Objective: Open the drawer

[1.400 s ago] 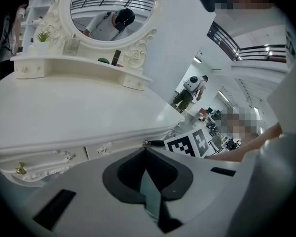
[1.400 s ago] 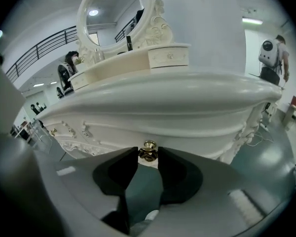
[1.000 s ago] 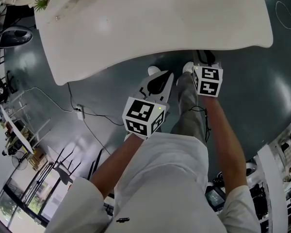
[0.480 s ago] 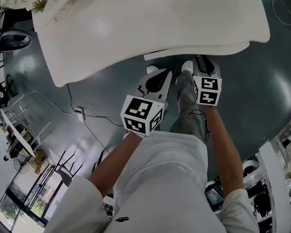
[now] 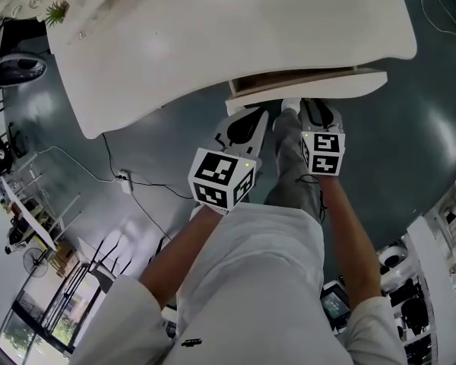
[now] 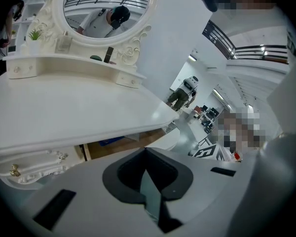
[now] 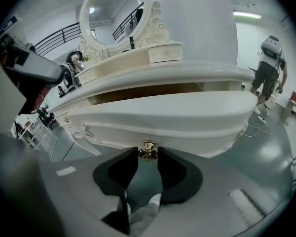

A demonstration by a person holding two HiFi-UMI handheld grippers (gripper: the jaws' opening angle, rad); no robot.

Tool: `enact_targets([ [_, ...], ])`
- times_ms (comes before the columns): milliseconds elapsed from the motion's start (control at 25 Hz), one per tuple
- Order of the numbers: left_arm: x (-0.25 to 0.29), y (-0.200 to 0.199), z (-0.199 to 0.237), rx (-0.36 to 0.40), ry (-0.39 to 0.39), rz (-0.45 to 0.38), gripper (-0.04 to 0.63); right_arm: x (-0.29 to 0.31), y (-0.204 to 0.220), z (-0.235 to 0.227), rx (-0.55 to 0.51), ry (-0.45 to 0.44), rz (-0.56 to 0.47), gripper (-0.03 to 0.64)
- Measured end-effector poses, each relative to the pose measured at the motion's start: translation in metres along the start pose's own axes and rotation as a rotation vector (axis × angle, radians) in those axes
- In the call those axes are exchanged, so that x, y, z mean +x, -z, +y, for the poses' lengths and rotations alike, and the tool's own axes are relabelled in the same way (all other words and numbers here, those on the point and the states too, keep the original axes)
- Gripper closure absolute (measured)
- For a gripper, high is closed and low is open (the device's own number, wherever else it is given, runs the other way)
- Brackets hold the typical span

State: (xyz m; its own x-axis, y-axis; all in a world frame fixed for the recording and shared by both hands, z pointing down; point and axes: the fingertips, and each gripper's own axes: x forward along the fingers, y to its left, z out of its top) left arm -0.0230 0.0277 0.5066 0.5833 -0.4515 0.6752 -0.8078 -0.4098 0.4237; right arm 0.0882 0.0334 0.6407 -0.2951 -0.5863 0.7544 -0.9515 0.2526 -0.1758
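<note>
One drawer [image 5: 311, 84], one knob [image 7: 148, 151], two hand-held grippers [image 5: 248, 126] [image 5: 319, 114]

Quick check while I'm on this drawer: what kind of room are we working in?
Probably a large open hall or showroom, not a bedroom. The white dressing table with its oval mirror stands on a glossy grey floor. A railed mezzanine runs behind, and another person stands nearby.

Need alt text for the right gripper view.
The right gripper grips the gold knob of a white drawer, which stands partly open under the top of the dressing table, bare wood showing in the gap. An oval mirror stands on the table; a person stands far right.
</note>
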Motion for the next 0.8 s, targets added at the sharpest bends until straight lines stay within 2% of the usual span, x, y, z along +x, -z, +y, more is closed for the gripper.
enact_targets([
  [800, 0.004, -0.003, -0.006, 0.035, 0.041, 0.025, 0.586, -0.04, 0.048, 0.004, 0.006, 0.019, 0.049, 0.482],
])
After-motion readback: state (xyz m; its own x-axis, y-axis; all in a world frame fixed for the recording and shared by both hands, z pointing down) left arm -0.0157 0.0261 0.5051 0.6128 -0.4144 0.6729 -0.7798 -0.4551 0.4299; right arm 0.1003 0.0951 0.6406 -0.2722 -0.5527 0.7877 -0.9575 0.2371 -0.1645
